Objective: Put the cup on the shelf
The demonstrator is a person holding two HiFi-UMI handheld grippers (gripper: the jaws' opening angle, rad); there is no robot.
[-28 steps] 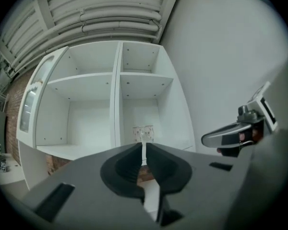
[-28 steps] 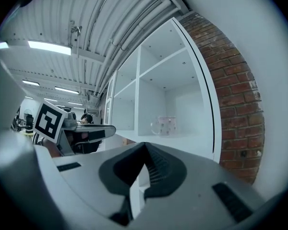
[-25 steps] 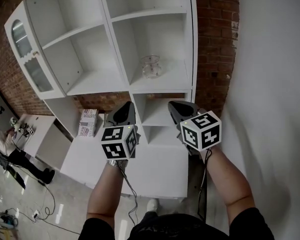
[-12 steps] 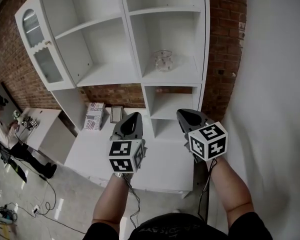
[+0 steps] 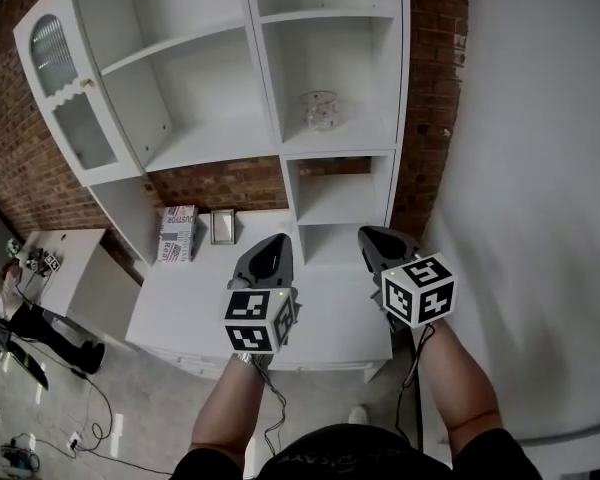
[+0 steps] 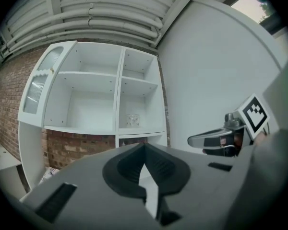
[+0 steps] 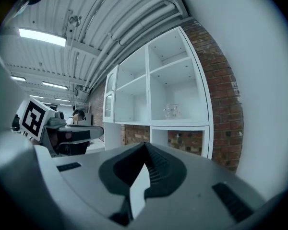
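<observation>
Glass cup (image 5: 320,110) placed upright in the white shelf unit (image 5: 270,68).
The cup is seated in the right-hand column, in the compartment directly above the two small ones. Its long axis is vertical and its mouth is directed upward. The left gripper (image 5: 272,240) and right gripper (image 5: 372,234) are held well apart from it, each with jaws closed together on nothing.
</observation>
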